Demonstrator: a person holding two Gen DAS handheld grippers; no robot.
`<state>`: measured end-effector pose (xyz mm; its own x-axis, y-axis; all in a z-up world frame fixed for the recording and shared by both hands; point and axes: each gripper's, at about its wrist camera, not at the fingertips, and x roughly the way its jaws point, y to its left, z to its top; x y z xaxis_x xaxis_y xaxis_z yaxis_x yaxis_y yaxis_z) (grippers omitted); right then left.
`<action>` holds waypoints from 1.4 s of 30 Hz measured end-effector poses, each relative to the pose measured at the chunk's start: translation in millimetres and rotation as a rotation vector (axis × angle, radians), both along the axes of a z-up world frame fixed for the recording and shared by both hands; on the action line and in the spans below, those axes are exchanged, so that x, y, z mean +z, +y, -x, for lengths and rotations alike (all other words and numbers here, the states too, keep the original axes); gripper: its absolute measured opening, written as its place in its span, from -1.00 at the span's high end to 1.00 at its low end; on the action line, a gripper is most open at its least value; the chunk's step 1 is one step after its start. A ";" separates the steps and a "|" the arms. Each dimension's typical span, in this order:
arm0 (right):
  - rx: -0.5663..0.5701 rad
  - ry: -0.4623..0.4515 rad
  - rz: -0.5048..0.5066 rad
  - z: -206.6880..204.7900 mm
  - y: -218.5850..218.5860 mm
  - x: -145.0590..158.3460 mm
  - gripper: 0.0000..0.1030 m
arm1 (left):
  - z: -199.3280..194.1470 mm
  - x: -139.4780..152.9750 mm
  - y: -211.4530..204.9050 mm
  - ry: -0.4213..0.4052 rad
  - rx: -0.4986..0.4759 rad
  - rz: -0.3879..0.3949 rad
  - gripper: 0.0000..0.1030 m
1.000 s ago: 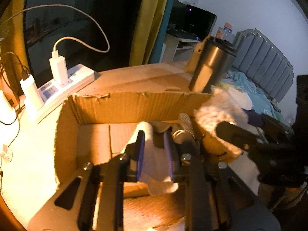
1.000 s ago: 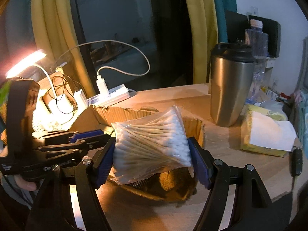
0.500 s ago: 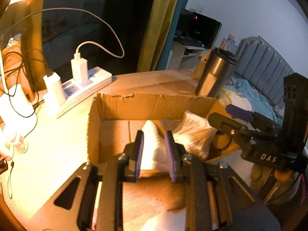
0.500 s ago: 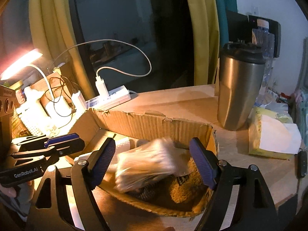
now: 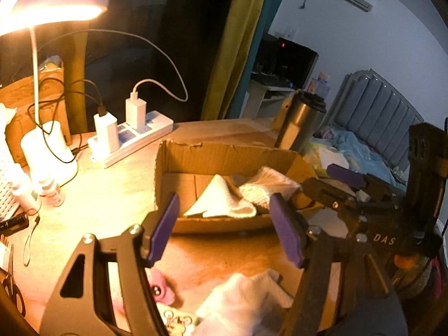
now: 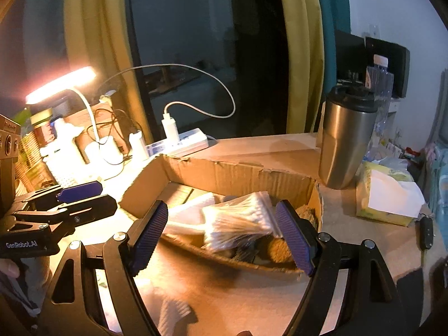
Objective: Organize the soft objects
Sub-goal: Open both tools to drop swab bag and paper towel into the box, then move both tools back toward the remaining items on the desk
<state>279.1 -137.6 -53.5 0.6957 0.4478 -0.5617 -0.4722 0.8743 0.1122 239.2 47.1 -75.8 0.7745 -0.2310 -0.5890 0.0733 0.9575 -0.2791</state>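
A torn cardboard box (image 5: 224, 154) (image 6: 238, 173) sits on the wooden table. Inside it lie a folded white cloth (image 5: 218, 201) (image 6: 190, 214) and a clear bag of cotton swabs (image 5: 266, 187) (image 6: 238, 221) on top of some brown fuzzy items (image 6: 280, 247). My left gripper (image 5: 224, 233) (image 6: 103, 197) hovers in front of the box, its jaws opening with nothing between them. Beside it, my right gripper (image 6: 221, 238) (image 5: 327, 182) is open and empty just short of the swab bag. Another white cloth (image 5: 246, 302) (image 6: 165, 313) lies on the table below the grippers.
A steel tumbler (image 6: 347, 140) stands behind the box on the right, with a tissue pack (image 6: 389, 198) and a car key (image 6: 425, 232) beside it. A power strip (image 5: 131, 137) with chargers, a lit desk lamp (image 5: 50, 11) and small bottles (image 5: 50, 187) crowd the left. A pink item (image 5: 159, 288) lies near the front.
The left gripper let go of the folded white cloth in the box, spread its jaws and drew back. The right gripper dropped the swab bag into the box and pulled back.
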 end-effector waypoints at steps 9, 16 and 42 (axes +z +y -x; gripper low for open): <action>0.008 -0.025 0.011 38.0 3.5 10.1 -0.59 | 42.8 6.0 8.2 -0.035 0.022 -0.003 -0.33; 0.020 -0.037 0.025 66.3 10.8 11.1 -0.59 | 70.1 -2.1 17.7 -0.035 0.028 -0.002 -0.34; 0.090 0.091 0.093 99.7 52.1 -46.8 -0.59 | 103.7 -56.7 45.5 0.059 0.072 0.010 -0.34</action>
<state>179.5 -85.5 -100.3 0.5992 0.4494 -0.6625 -0.5407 0.8375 0.0790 135.5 92.6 -132.5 0.7530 -0.1821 -0.6323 -0.0128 0.9567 -0.2908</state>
